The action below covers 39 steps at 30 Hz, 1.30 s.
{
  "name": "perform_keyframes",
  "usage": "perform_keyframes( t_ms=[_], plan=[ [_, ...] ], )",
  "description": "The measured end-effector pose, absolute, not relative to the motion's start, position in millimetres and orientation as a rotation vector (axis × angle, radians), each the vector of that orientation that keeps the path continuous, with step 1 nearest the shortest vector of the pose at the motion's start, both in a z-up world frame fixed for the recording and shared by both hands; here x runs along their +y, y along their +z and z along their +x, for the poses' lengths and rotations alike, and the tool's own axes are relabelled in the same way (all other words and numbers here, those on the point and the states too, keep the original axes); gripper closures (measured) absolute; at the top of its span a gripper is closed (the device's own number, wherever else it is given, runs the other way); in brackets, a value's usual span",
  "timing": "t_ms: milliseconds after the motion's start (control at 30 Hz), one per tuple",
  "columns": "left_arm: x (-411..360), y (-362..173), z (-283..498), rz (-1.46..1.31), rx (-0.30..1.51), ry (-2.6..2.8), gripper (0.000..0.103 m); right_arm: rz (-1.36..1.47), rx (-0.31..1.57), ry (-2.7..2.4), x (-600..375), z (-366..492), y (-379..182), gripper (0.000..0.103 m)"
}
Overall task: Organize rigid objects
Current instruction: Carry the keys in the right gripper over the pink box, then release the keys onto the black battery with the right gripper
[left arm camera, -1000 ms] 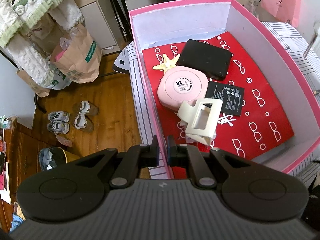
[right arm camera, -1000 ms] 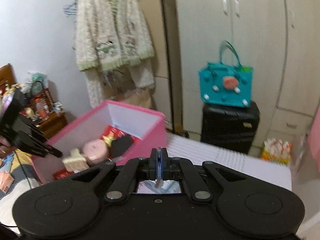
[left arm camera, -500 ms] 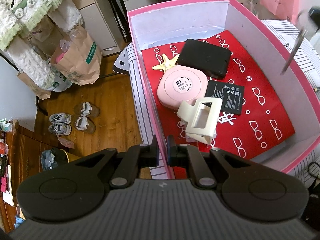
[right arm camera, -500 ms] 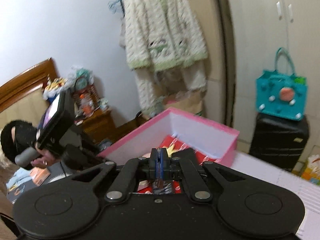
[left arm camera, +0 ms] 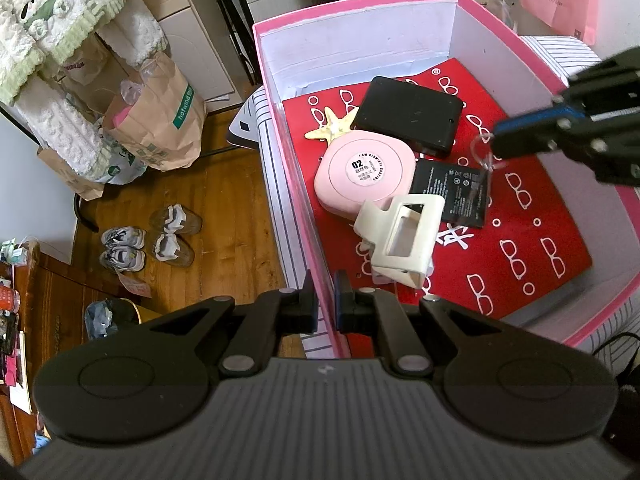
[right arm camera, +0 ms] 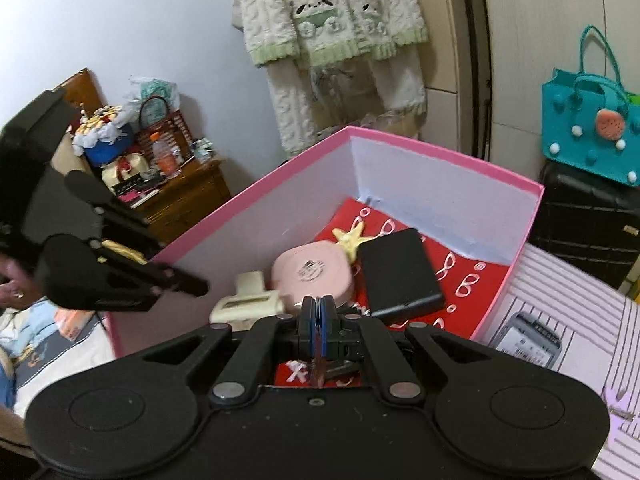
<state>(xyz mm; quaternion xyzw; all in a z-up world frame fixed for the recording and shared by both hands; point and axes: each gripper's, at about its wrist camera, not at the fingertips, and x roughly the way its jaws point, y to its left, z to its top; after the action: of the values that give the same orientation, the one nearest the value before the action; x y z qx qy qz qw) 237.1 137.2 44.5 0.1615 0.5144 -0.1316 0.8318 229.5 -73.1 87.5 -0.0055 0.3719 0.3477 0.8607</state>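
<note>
— Two grippers, then. What has each got hold of?

— My left gripper (left arm camera: 325,308) is closed right down on the near side wall of the pink box (left arm camera: 360,48), one finger outside the wall and one inside. My right gripper (left arm camera: 498,138) is shut just as tight, pinching a thin clear piece with a small ring at its top (left arm camera: 482,164). That piece hangs over the middle of the box, above its red lining.

— Does it touch anything in the box?

— I cannot tell (it is see-through, and its lower end is hard to make out against what lies under it). From the left wrist view it hangs in front of the black card (left arm camera: 452,196).

— And what else is in the box?

— Five things, all on the lining. A black case (left arm camera: 408,114) lies toward the far wall. A yellow starfish (left arm camera: 330,128) is beside it, nearer the wall I am clamping. A pink compact (left arm camera: 364,174) covers part of the starfish and touches the case. The black card is tucked against the compact. A cream claw clip (left arm camera: 400,240) sits closest to my left fingers, leaning on the compact and the card.
</note>
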Motion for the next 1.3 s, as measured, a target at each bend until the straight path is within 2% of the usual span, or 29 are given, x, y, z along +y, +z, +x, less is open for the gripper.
perform_keyframes(
  t_ms=[67, 633, 800, 900, 1000, 1133, 1300],
  plan=[
    [138.2, 44.8, 236.4, 0.344, 1.092, -0.278, 0.096, 0.014, 0.769, 0.719, -77.0, 231.6, 89.9, 0.093],
    [132.5, 45.0, 235.1, 0.353, 1.094, -0.264, 0.094, 0.118, 0.706, 0.602, -154.5, 175.6, 116.6, 0.091],
    [130.6, 45.8, 233.9, 0.349, 1.096, -0.273, 0.094, 0.108, 0.711, 0.518, -179.1, 150.4, 111.4, 0.087],
    [129.9, 45.3, 232.7, 0.355, 1.092, -0.276, 0.094, 0.121, 0.732, 0.473, -194.3, 140.5, 103.8, 0.077],
    [133.1, 45.1, 234.5, 0.341, 1.094, -0.277, 0.094, 0.125, 0.763, 0.427, -206.3, 135.1, 92.2, 0.073],
    [136.5, 42.7, 235.8, 0.321, 1.085, -0.267, 0.095, 0.108, 0.806, 0.380, -220.4, 127.5, 71.9, 0.060],
    [136.7, 41.7, 234.5, 0.309, 1.071, -0.256, 0.096, 0.078, 0.853, 0.368, -229.6, 121.5, 55.0, 0.054]
  ],
)
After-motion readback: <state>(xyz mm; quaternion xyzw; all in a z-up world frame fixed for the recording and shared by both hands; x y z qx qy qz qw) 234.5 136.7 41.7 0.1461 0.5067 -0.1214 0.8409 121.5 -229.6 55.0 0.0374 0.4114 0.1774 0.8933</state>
